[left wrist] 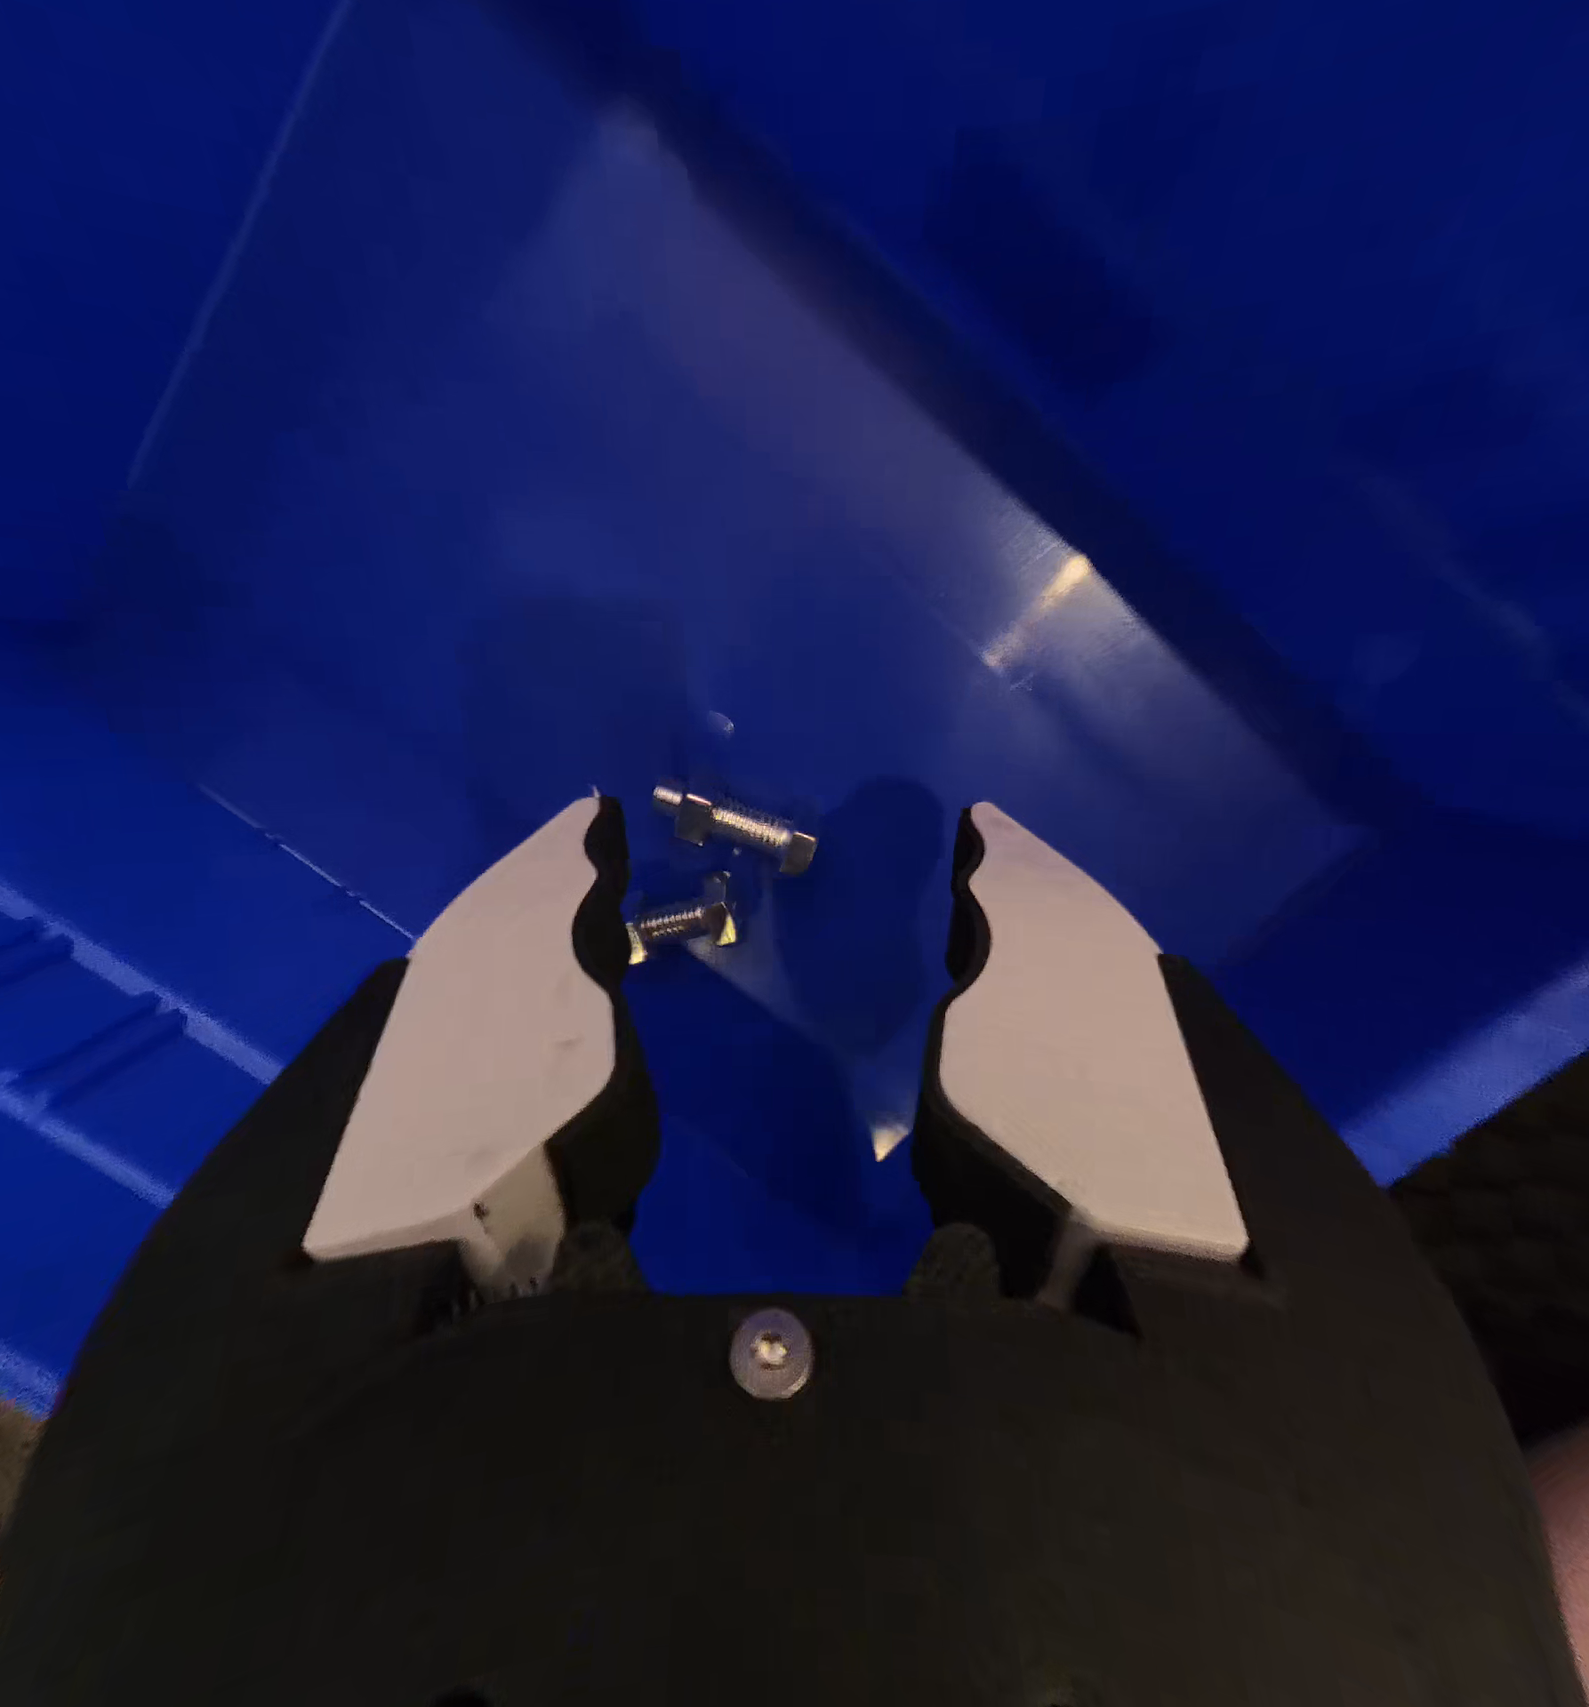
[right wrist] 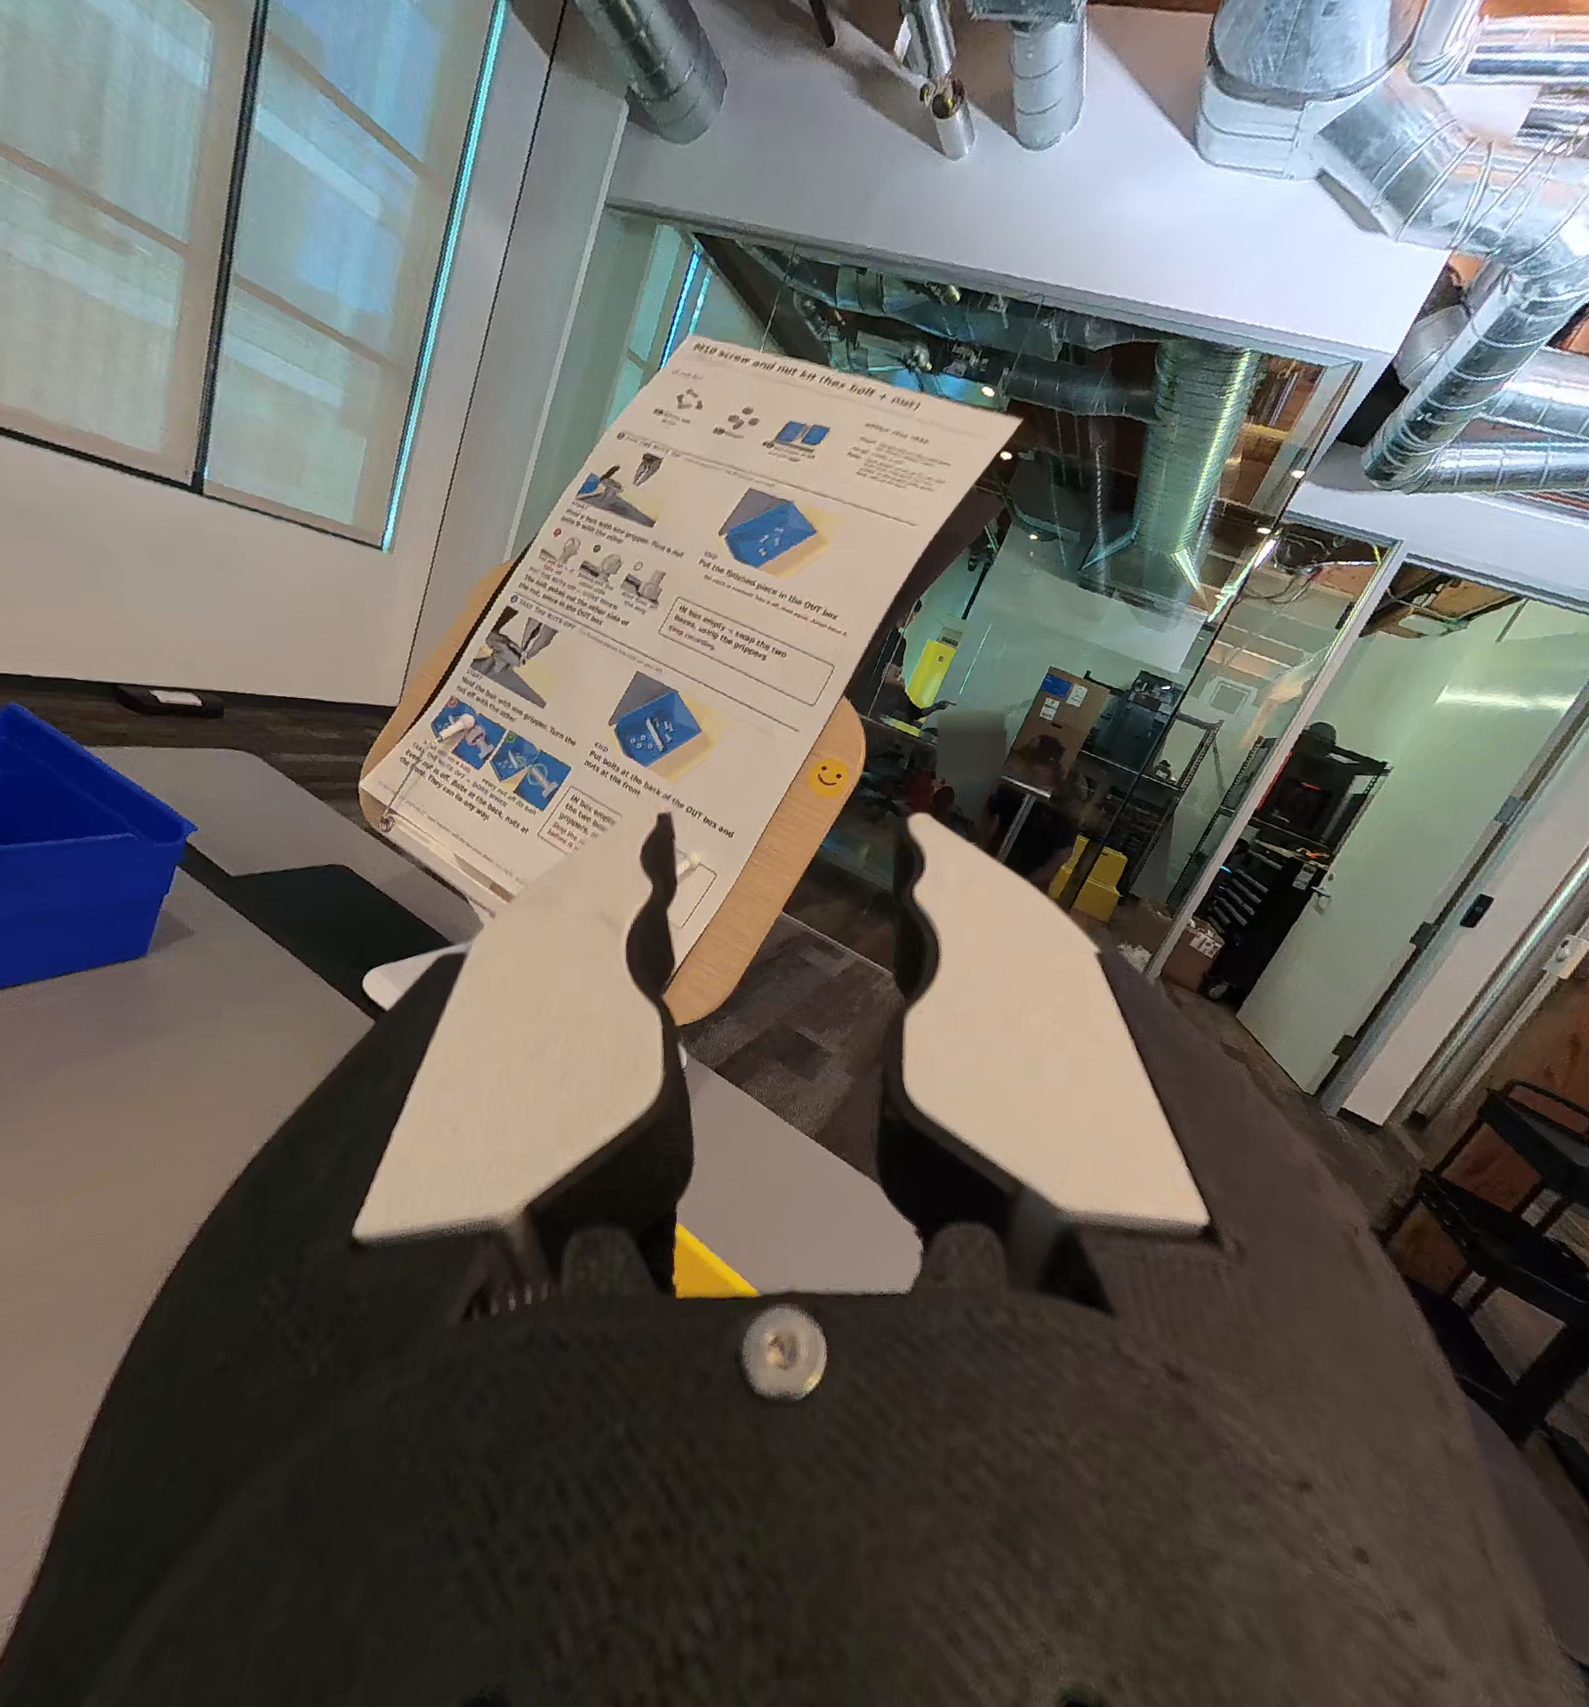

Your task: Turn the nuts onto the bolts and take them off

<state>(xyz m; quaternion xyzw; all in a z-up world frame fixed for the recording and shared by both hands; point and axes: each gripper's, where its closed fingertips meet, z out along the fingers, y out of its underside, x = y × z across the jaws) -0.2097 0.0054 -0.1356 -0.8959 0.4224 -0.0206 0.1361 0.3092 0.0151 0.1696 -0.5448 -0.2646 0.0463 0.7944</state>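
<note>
Wide-spread fingers of the left gripper [left wrist: 781, 813] are seen poised over a blue bin [left wrist: 402, 462], where two bolts [left wrist: 733, 825] [left wrist: 679, 924] lie on its floor, one nearer the fingertips. Outside the bin, the right gripper [right wrist: 786, 831] is held wide and empty before an instruction sheet [right wrist: 726, 591].

I see shiny threaded metal bolts [left wrist: 735, 827] in a glossy blue plastic bin [left wrist: 1095, 600], a matt paper sheet [right wrist: 726, 600] on a wood-look board [right wrist: 772, 887], and ribbed metal ducts [right wrist: 1502, 222].
</note>
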